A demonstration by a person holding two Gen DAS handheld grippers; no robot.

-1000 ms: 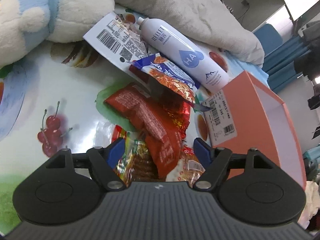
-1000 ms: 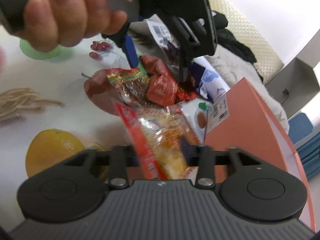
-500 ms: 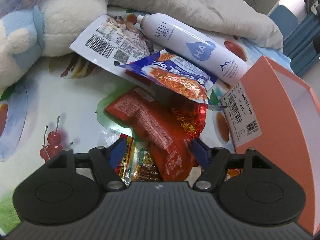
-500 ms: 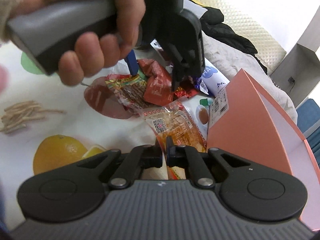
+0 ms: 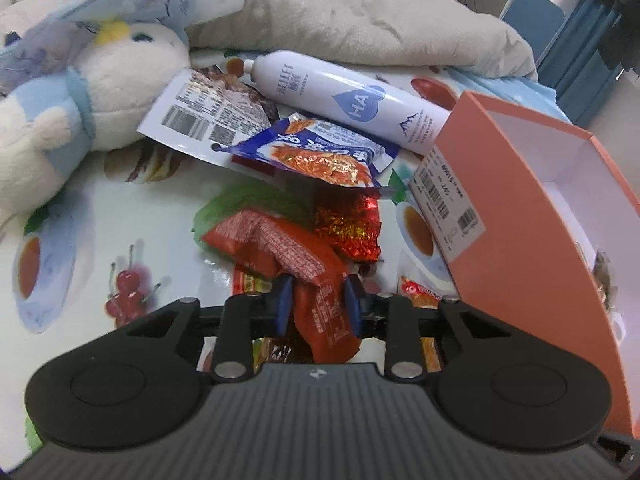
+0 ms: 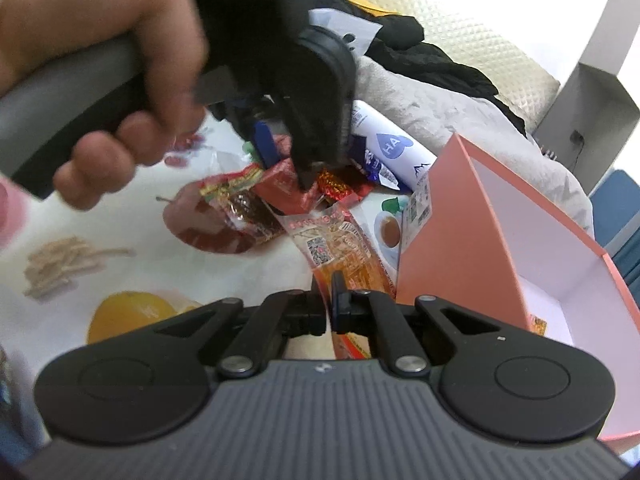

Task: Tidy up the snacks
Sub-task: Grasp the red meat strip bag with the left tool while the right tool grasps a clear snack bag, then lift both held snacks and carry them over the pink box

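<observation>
Fruit-printed tablecloth [image 5: 120, 200] covers the table, with a plush toy [image 5: 80, 92] at the upper left and a beige blanket [image 5: 360, 20] along the top of my left wrist view. Low in the centre of that view, my left gripper [image 5: 318, 304] has just been closing, and its blue pads now press both sides of a red-orange snack packet [image 5: 288, 252] from the pile. Behind it lie a crinkled red foil packet [image 5: 348, 228], a blue noodle packet [image 5: 320, 152] and a white spray can [image 5: 352, 100] on its side. At the right stands the open orange box [image 5: 520, 240] (white inside, barcode label on its near wall). In my right wrist view, my right gripper [image 6: 330, 308] is pinched tight on the end of a clear orange snack packet [image 6: 340, 240], just left of the box. Above it, a hand [image 6: 100, 60] holds the left gripper over the pile.
</observation>
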